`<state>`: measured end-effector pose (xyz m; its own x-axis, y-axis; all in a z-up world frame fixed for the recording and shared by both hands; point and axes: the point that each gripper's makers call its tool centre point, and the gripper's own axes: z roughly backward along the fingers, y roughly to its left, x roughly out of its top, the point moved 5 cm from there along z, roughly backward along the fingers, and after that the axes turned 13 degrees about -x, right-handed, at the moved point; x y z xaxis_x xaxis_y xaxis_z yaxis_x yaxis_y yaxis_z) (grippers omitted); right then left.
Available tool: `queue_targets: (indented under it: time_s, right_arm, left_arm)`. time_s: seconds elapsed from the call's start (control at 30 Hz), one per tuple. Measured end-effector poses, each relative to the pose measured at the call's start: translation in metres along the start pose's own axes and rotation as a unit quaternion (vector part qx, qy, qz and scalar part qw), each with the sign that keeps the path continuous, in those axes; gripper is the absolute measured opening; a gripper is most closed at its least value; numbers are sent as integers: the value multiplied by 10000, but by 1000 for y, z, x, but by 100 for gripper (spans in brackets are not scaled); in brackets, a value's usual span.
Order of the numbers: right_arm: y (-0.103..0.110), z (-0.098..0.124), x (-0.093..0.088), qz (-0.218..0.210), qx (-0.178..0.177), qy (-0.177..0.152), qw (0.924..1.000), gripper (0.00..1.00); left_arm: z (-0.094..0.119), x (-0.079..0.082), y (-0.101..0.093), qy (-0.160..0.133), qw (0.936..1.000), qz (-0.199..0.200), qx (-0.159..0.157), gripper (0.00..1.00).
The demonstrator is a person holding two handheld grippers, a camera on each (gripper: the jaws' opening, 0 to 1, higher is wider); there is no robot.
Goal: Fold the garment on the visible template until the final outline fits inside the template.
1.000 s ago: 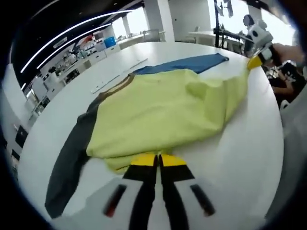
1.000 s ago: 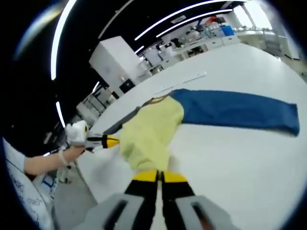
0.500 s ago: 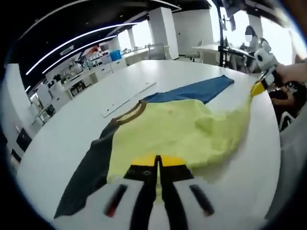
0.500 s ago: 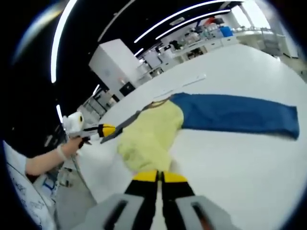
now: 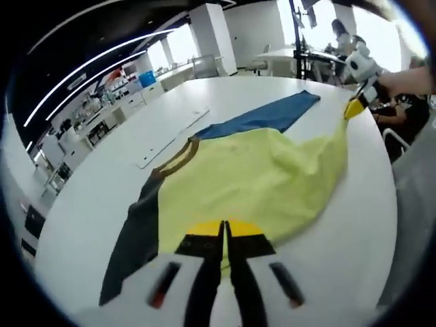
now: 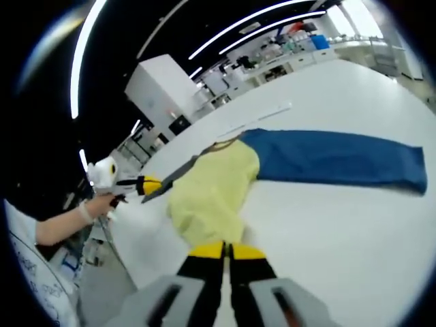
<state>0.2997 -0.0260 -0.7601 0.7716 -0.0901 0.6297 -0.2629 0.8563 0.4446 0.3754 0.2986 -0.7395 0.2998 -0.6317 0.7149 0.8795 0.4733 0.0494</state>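
Both tongs clamped on yellow shirt (image 5: 252, 180) hem: left tongs (image 5: 223, 231) one corner, right tongs (image 6: 227, 251) other. Hem stretched between; collar, sleeves lie straight ahead across bench (image 6: 327, 225).

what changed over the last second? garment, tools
Both tools, the left and the right, have stayed shut on the hem of the garment. They have pulled it taut: the bunched fold in the yellow body has smoothed out and the brown collar now shows. The blue sleeve and dark sleeve lie flat on the table as before.
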Motion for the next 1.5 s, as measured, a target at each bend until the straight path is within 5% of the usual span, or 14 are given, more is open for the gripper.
queue_targets:
  time_s: [0.23, 0.67, 1.0, 1.5]
  right_arm:
    - [0, 0, -1, -18, -6, -3, 10000, 0]
    - [-4, 1, -6, -114, -21, 30, 9999, 0]
    - [-5, 1, -9, -198, -41, 37, 9998, 0]
    - [-5, 3, -12, -292, -58, 50, 9995, 0]
  left_arm:
    - [-7, -14, -15, 541, 9964, -577, -317, 12]
    - [-14, -33, -31, 1073, 9846, -1182, -709, 32]
    - [-18, -42, -30, 1435, 9744, -1598, -670, 20]
    - [-23, -51, -31, 1661, 9697, -1667, -652, 13]
